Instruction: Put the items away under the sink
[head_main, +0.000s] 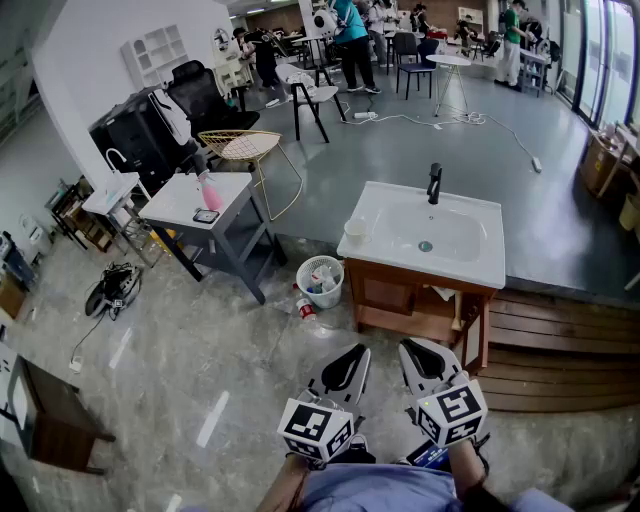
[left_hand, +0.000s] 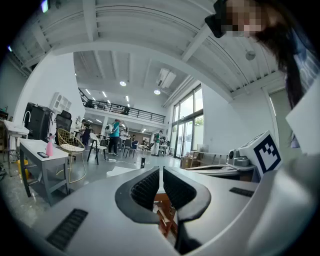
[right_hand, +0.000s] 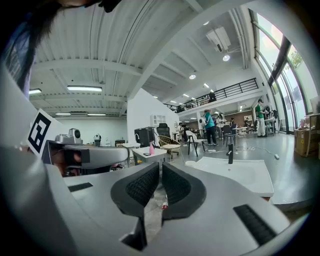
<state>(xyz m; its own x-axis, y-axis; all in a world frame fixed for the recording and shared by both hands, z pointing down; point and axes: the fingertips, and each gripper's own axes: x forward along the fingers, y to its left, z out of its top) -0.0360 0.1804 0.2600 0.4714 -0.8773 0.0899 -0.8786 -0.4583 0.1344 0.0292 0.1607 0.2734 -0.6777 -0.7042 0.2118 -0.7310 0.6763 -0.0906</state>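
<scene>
The left claw (head_main: 355, 352) and the right claw (head_main: 412, 347) are held side by side low in the head view, close to the person's body and above the pale stone floor (head_main: 180, 360), well short of the sink (head_main: 470, 262). In its own view each claw has its ridged black pads pressed nearly together, with only a thin slit between them and nothing pinched there. The sink is a white basin with a black tap (head_main: 434, 183) at its back edge and a pale cup (head_main: 354, 230) at its left rim, and it sits on a wooden cabinet (head_main: 385, 295) whose right part looks open at the front. The things to be stored lie on the floor just left of that cabinet: a white basket (head_main: 322, 298) with a few small packs or bottles inside, too small to tell apart, and a bottle (head_main: 305, 307) lying on its side just beside the basket on the near side. Farther left, well apart from the sink, stands a grey bench (head_main: 180, 205) that carries a pink bottle (head_main: 210, 190) and a small black device (head_main: 206, 215), and a wire chair (head_main: 245, 145) stands behind it. Dark wooden steps (head_main: 560, 340) run to the right of the cabinet.
</scene>
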